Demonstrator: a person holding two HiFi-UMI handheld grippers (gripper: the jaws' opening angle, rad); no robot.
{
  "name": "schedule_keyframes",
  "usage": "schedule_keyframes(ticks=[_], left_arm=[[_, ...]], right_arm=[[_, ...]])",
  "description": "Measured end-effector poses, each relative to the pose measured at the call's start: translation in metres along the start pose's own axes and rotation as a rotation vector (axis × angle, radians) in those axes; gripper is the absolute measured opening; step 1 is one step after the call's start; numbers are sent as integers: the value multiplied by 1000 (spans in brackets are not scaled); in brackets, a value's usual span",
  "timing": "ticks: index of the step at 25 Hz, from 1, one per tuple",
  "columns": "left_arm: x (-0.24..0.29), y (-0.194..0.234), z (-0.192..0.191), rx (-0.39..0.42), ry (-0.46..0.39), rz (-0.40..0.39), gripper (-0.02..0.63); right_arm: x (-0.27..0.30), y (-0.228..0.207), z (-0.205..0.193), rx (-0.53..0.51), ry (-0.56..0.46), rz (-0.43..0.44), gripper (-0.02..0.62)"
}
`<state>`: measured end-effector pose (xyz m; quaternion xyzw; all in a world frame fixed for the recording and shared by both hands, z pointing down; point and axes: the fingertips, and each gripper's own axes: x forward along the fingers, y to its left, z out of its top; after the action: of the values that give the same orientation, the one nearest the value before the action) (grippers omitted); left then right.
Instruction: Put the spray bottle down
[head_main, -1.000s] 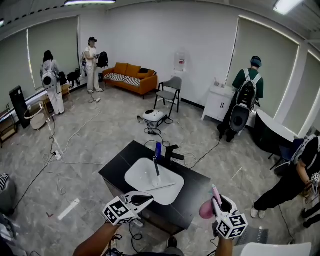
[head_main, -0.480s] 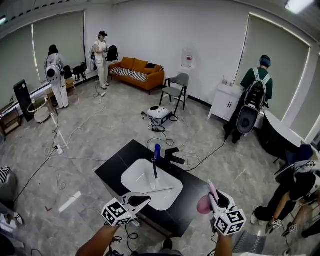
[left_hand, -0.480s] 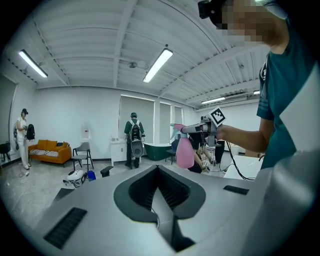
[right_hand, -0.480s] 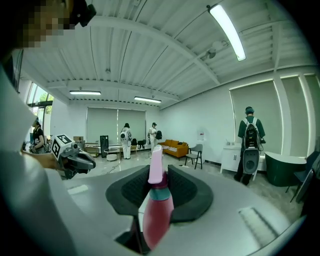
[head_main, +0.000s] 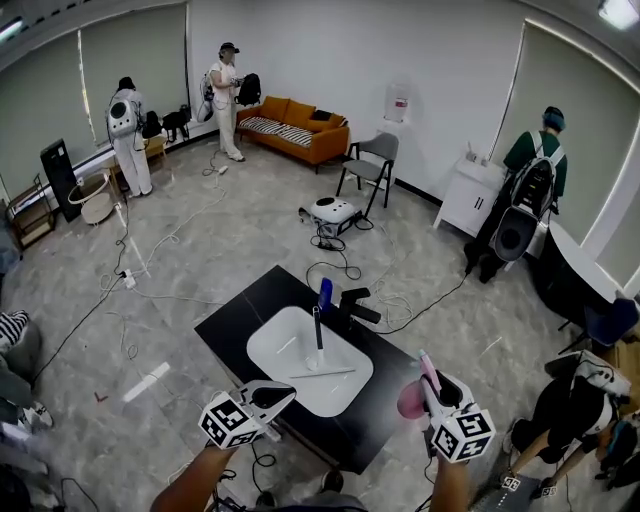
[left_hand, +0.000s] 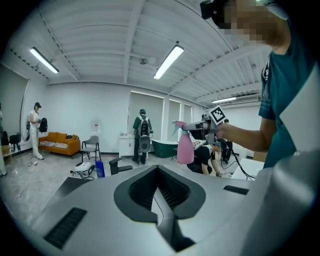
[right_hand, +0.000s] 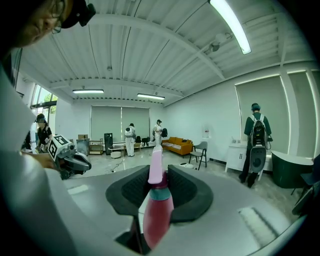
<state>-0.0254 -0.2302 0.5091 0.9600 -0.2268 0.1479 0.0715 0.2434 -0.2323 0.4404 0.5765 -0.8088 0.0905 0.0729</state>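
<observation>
My right gripper (head_main: 440, 388) is shut on a pink spray bottle (head_main: 411, 398) with a teal collar, held over the near right corner of the black counter (head_main: 385, 400). In the right gripper view the bottle (right_hand: 157, 212) stands upright between the jaws, nozzle pointing away. The left gripper view shows the same bottle (left_hand: 185, 147) hanging from the right gripper (left_hand: 202, 127). My left gripper (head_main: 288, 390) hovers at the counter's near edge, in front of the white sink (head_main: 275, 350). Its jaws meet with nothing between them.
A black faucet (head_main: 352, 303) and a blue bottle (head_main: 325, 292) stand behind the sink. A dark-handled brush (head_main: 317, 335) leans in the basin. Cables (head_main: 150, 255) trail over the floor. A person crouches at the right (head_main: 575, 400); others stand far off.
Both grippers have drifted a little lower and nearer the counter, which now sits slightly further right in the head view. The bottle stays in the right gripper.
</observation>
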Motion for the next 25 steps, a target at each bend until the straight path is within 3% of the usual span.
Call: schedule_keyframes(ticks=[25], left_arm=[[16, 28, -73, -144, 73, 76, 5]], right_arm=[[86, -16, -49, 40, 76, 84, 110]])
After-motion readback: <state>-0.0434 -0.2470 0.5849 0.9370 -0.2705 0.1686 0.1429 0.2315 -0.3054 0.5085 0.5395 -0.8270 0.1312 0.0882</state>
